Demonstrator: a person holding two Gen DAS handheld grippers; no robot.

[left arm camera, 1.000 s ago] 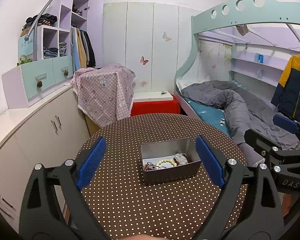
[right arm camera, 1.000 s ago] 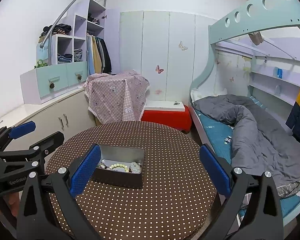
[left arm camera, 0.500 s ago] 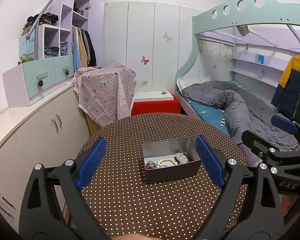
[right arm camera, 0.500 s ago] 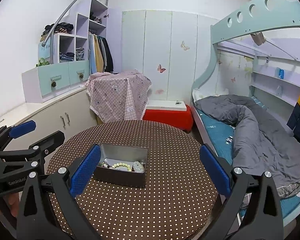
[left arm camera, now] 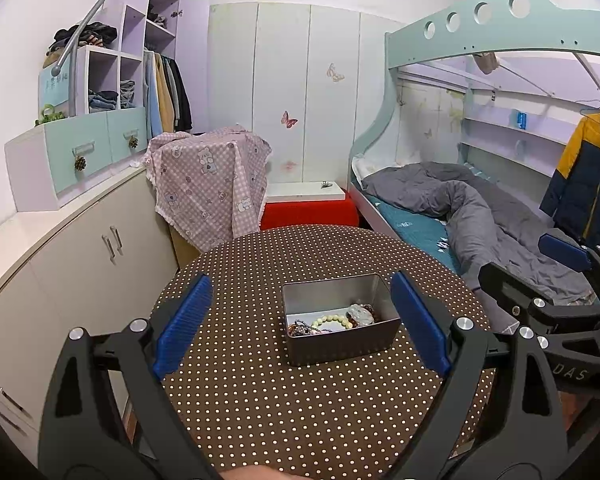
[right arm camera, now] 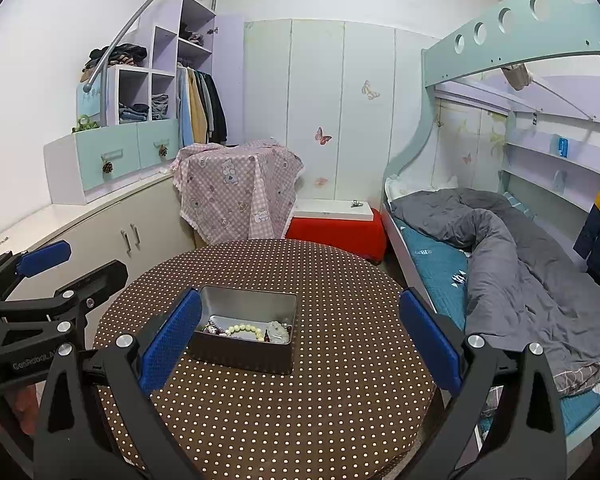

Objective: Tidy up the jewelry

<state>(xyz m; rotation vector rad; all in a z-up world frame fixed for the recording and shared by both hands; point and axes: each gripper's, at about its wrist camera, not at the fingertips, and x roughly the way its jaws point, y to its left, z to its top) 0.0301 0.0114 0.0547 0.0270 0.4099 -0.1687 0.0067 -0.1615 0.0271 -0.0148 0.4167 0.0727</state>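
- Both tongs hover over the table (left arm camera: 260, 412), side by side, pointed at the tin (left arm camera: 340, 344).
- Left tongs (left arm camera: 300, 326): jaws spread wide, wider than the tin, nothing between them. From its own camera the tin sits ahead, a bit toward its right finger.
- Right tongs (right arm camera: 300, 340): spread just as wide, also holding nothing. The tin (right arm camera: 244, 354) lies ahead of it and to its left, its near left corner hidden behind the left finger (right arm camera: 170, 346).
- The jewelry (left arm camera: 332, 322) is all in the tin's near half: a pale bead bracelet (right arm camera: 244, 327), a whitish-green piece (right arm camera: 278, 332) to the right of it, and a dark tangle (right arm camera: 212, 328) to the left. I cannot tell what the tangled pieces are.
- I see no jewelry on the cloth around the tin, and no other box or stand.
- Step in hand, as I judge it: hard to fix. Pieces heaped in a tin with both tongs free above would fit a sort about to draw them out, or a gathering just dropped in.
- If a piece is to be lifted, whichever tongs goes must drop inside the tin's walls and narrow a good deal; the bracelet lies clearest.
- The tangle may drag its neighbours up with it, and the light tin could slide on the cloth unless the other tongs steadies it.
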